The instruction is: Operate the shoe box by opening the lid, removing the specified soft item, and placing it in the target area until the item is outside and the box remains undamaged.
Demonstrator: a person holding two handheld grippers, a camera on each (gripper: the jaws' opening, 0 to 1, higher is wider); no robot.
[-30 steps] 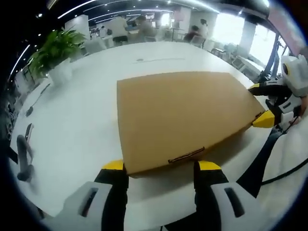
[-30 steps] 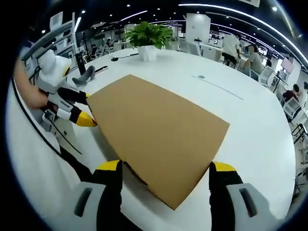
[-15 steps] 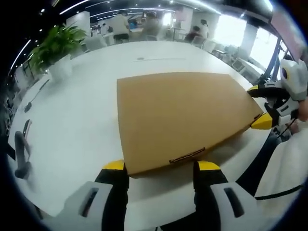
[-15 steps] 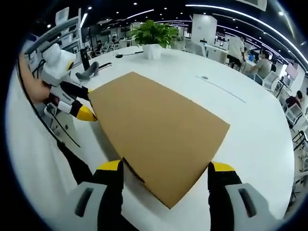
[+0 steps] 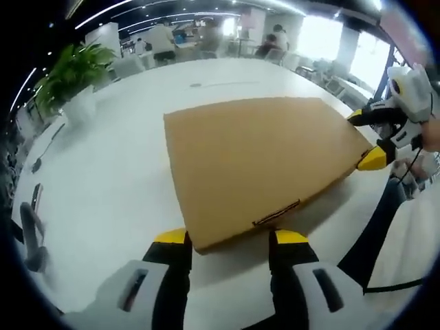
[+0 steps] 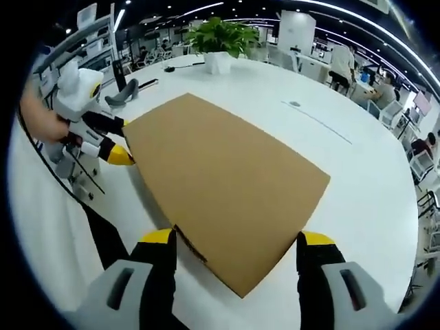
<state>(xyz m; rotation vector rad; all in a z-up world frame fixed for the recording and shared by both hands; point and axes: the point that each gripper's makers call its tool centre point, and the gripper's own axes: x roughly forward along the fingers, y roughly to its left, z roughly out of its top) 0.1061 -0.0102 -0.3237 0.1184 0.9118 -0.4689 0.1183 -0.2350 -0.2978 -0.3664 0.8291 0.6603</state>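
A white table point(image 5: 103, 179) spans both views, and the brown box point(image 5: 254, 158) lies on it in mid-frame, lid down. In the left gripper view the left gripper point(image 5: 225, 237) rises from the bottom edge, its yellow-tipped fingers point(image 5: 172, 238) spread wide on either side of the box's near corner, where a slot shows in the lid edge. In the right gripper view the right gripper point(image 6: 237, 239) likewise stands wide at the bottom, and the box's near corner lies between its fingers point(image 6: 318, 240). Each gripper also appears at the box's side edge in the other view. A plant point(image 6: 218, 38) in a white pot stands at the table's far edge, top centre.
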